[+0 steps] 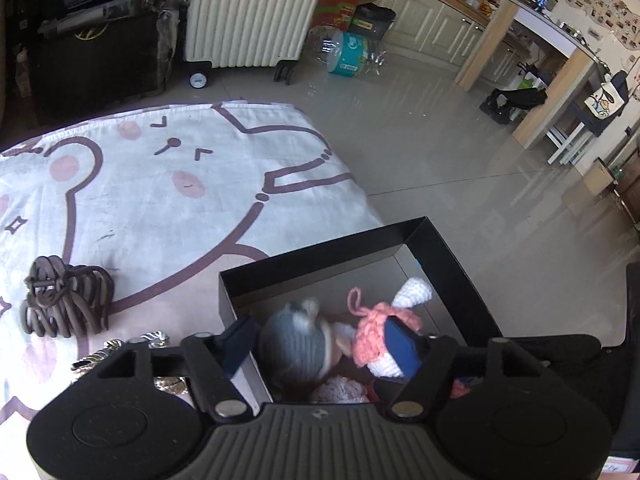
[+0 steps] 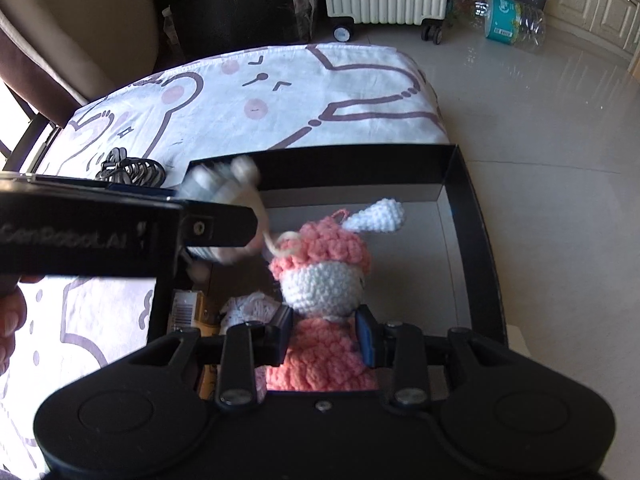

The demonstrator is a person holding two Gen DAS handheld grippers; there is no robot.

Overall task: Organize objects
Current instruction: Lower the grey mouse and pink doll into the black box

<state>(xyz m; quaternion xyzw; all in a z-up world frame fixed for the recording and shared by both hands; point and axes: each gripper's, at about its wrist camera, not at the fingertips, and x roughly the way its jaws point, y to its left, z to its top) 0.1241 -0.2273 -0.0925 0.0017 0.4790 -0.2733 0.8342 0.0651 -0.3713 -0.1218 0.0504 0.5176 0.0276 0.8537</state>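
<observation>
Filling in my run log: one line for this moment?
left gripper: open, grey crochet toy between fingers | right gripper: shut on pink crochet doll | both over black box | hair claw on cloth

Cartoon-print sheet [image 1: 168,184], black box [image 1: 436,248], brown hair claw [image 1: 66,300]

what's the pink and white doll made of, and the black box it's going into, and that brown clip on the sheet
Pink and white doll: crocheted yarn, judging by the looped, bumpy stitches; soft and matte.
Black box: probably cardboard, with thin, straight, sharply folded walls and a matte finish.
Brown clip: likely plastic, with smooth curved teeth and a slight sheen, though the material isn't certain.
</observation>
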